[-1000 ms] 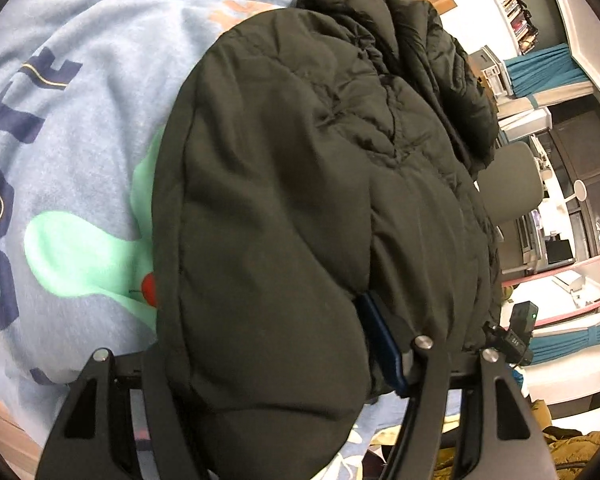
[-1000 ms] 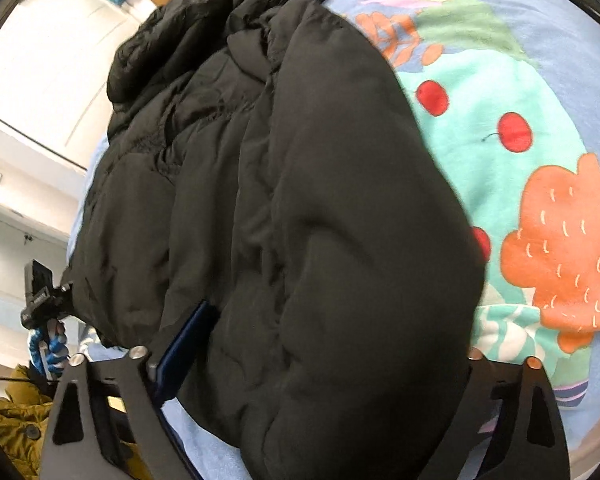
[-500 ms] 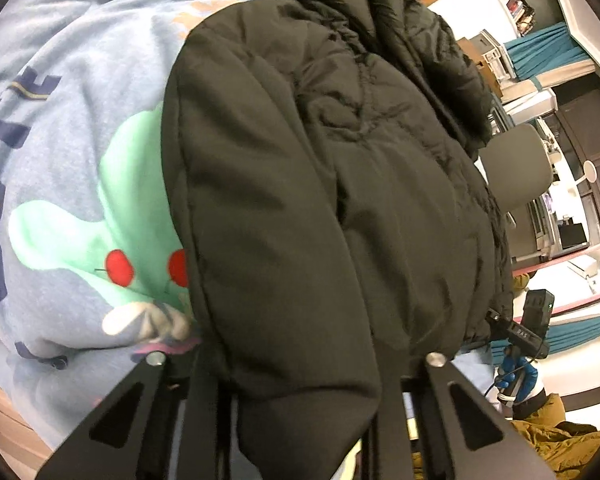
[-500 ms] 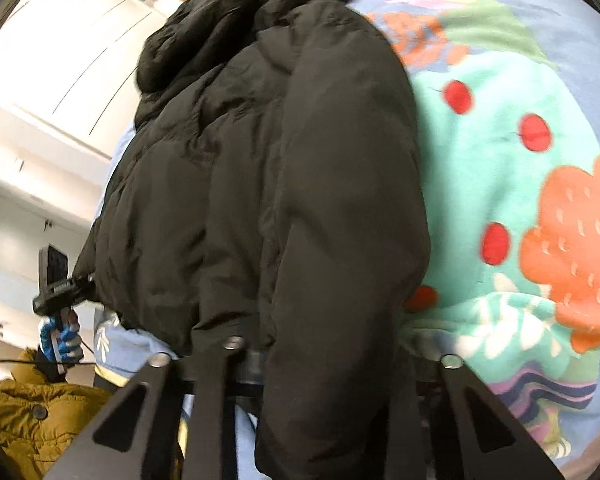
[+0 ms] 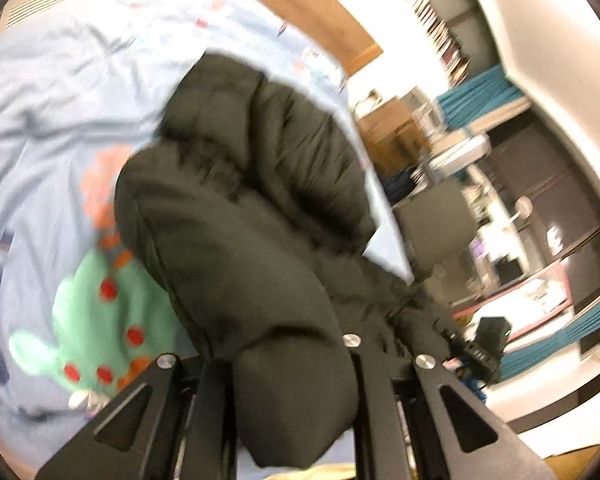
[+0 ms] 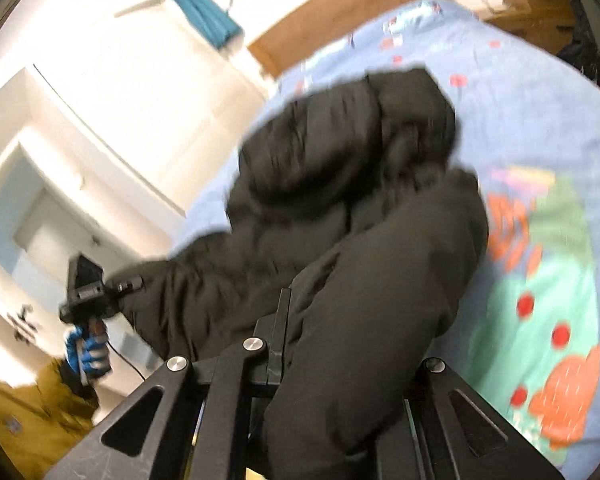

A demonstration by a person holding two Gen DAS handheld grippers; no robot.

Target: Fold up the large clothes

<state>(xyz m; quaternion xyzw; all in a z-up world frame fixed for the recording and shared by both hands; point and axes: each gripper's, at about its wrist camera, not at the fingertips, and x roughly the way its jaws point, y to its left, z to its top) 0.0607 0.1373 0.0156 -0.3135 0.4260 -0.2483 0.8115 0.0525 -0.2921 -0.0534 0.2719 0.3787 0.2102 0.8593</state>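
**Dark padded jacket gripped at both ends above the printed bedspread**

Left wrist view: The left gripper (image 5: 288,392) is seen from behind its two black fingers (image 5: 212,408), which are drawn narrow and clamped on a thick, rounded edge of the black jacket (image 5: 236,232). The padded fabric bulges out between and below the fingers. From there the jacket rises away from the camera in a heap of puffy folds, its far end lying toward the headboard edge of the bed. Beneath and to the left of it the light blue bedspread (image 5: 52,128) is spread, printed with a green shape carrying red dots and with dark blue letters near the left edge. At the right, the right gripper (image 5: 484,344) is seen at the far side of the jacket, beside a blurred room with teal curtains and shelves.

Right wrist view: The right gripper (image 6: 340,380) is closed narrowly on another bulky edge of the jacket (image 6: 360,208), the fabric filling the gap between its fingers (image 6: 276,344). The jacket is bunched over the bedspread (image 6: 540,112), whose orange and green print shows at the right. At the left, the left gripper (image 6: 88,292) is held by a blue-gloved hand (image 6: 86,354), touching the jacket's side. The picture is blurred.
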